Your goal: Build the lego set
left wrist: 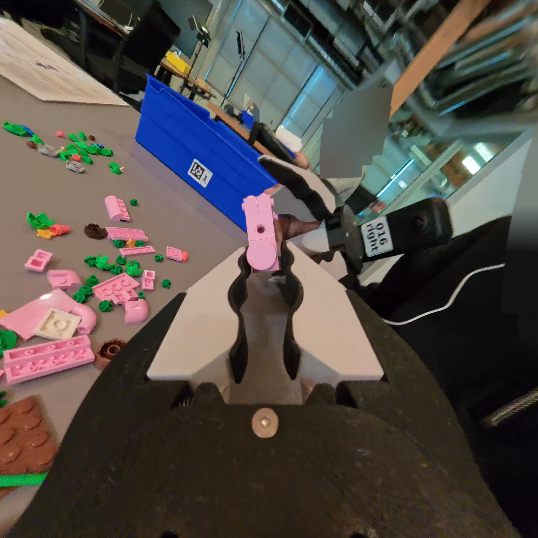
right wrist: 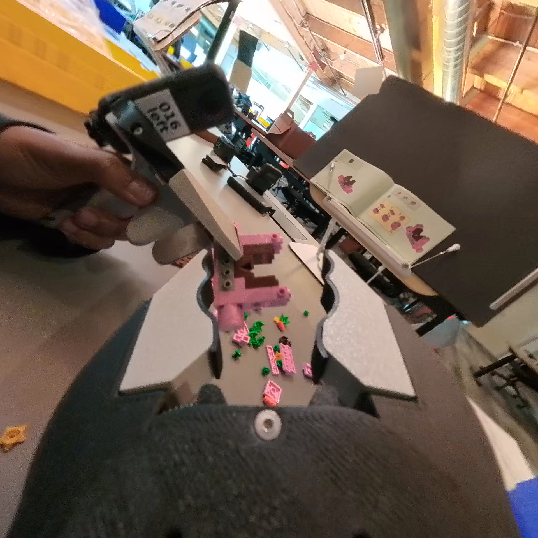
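Two grippers: both held above grey table [left wrist: 180, 203], meeting over one build.
Left gripper [left wrist: 263, 262]: jaws clamped on pink-and-brown lego assembly [left wrist: 260, 233]; person's hand [right wrist: 72, 186] on its handle.
Right gripper [right wrist: 266, 285]: jaws wide apart, nothing gripped; assembly sat just inside its left finger, contact unclear.
Assembly: held off table, near middle of both views; pink w/ brown bricks, studs sideways.
Loose parts [left wrist: 116, 286]: pink plates, green leaf bits, brown rounds, scattered on table, left side.
Brown baseplate [left wrist: 20, 436]: near left corner.
Blue bin [left wrist: 198, 151]: far side of table.
Instruction booklet [right wrist: 387, 209]: open on stand, far right.
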